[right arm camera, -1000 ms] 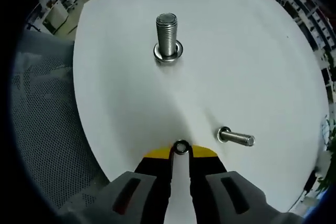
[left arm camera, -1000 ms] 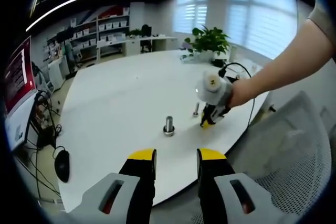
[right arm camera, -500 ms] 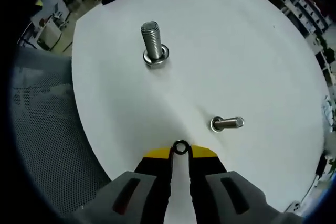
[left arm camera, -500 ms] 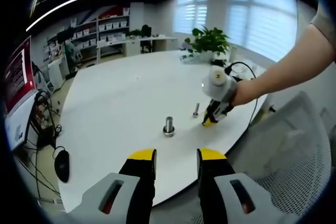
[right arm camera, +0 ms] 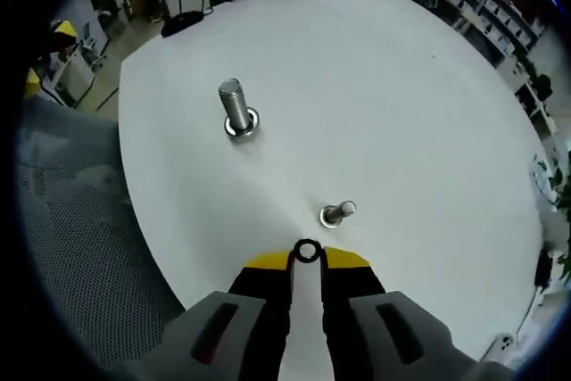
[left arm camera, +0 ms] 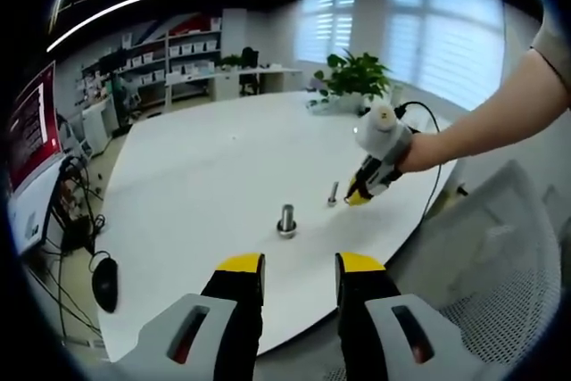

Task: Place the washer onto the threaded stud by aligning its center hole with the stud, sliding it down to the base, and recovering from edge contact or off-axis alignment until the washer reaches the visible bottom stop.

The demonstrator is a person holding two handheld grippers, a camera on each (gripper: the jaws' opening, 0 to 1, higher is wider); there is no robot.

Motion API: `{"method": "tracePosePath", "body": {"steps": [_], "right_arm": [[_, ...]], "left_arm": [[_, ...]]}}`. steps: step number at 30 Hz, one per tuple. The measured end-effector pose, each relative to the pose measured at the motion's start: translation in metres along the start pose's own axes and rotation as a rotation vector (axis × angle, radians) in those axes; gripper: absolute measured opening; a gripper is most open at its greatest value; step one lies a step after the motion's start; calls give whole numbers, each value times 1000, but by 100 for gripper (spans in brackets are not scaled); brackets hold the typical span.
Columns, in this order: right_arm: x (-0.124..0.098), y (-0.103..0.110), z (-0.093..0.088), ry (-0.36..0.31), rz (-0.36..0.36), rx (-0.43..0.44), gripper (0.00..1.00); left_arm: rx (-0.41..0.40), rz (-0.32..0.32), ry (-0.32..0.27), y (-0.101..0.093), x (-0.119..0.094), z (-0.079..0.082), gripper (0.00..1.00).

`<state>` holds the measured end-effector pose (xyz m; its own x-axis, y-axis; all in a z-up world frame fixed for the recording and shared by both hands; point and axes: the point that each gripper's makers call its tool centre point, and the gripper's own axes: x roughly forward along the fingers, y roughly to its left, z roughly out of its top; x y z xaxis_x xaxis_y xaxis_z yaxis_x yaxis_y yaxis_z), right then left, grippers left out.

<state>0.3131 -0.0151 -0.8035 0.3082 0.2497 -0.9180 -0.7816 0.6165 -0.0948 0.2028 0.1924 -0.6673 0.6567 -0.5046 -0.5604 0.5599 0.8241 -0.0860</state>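
A small metal washer (right arm camera: 307, 252) is pinched at the yellow tips of my right gripper (right arm camera: 307, 258), held above the white table. Just beyond it a slim threaded stud (right arm camera: 338, 212) stands on the table, seen almost end on. A thicker threaded stud (right arm camera: 235, 110) with a washer at its base stands farther off to the left. In the left gripper view the right gripper (left arm camera: 359, 195) hovers beside the slim stud (left arm camera: 333, 194), with the thick stud (left arm camera: 286, 221) nearer me. My left gripper (left arm camera: 300, 267) is open, off the table's near edge.
The round white table (left arm camera: 214, 167) has its edge close below both grippers. A mesh chair (right arm camera: 62, 220) stands by the table. A potted plant (left arm camera: 357, 73) sits at the far side. A person's arm (left arm camera: 491, 122) reaches in from the right.
My right gripper has risen and pulled back with the washer, so both studs look smaller. It now looks nearly straight down on the slim stud. The left gripper has stayed put.
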Motion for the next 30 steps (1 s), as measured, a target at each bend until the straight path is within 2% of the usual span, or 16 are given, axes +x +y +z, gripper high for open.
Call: {"method": "tracePosePath", "body": {"steps": [9,19,30], "right_arm": [[-12,-10,10,-58,-28,14,14],[-23,-17,33,-125,-42,-8,14],[-14,-19,32,-97,-38,-31,14]], "left_arm": [[-2,-1,-3,0,0,0,32],[-2,0,-3,0,0,0,32],[0,1,3,0,0,-1,31]]}}
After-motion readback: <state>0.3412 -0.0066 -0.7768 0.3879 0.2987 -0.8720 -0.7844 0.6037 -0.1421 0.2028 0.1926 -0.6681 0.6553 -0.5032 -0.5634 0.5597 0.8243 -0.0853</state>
